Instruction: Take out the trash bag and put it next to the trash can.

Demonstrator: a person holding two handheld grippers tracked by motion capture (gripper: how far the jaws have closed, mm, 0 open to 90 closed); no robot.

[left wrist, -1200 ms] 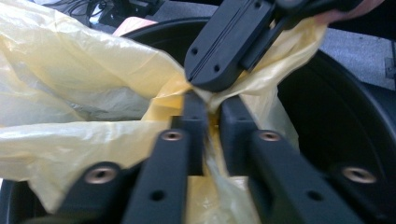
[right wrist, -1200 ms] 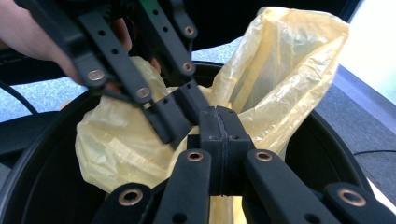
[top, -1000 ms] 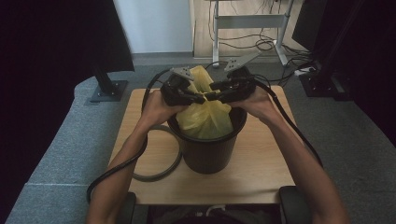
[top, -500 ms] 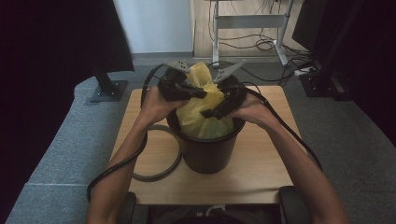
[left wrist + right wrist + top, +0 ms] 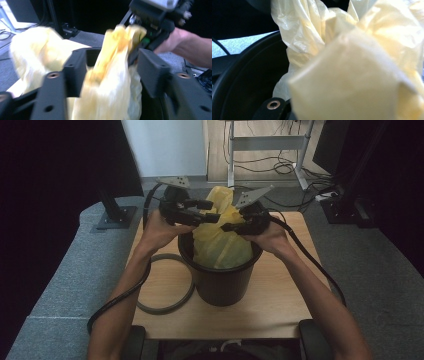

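Standing on the wooden worktop (image 5: 280, 310) close to the person, with a grey ring (image 5: 167, 285) lying just left of it, the black bucket (image 5: 220, 280) holds a yellow plastic bag (image 5: 220, 245) whose bunched top rises above the rim. Beyond the near rim, the right claw (image 5: 225, 226) has just closed and pinches the bag's top from the right, film crowding its own view, while the left claw (image 5: 212, 211), jaws just parted and released, straddles the gathered neck (image 5: 110, 75) from the left, both hands level above the bucket
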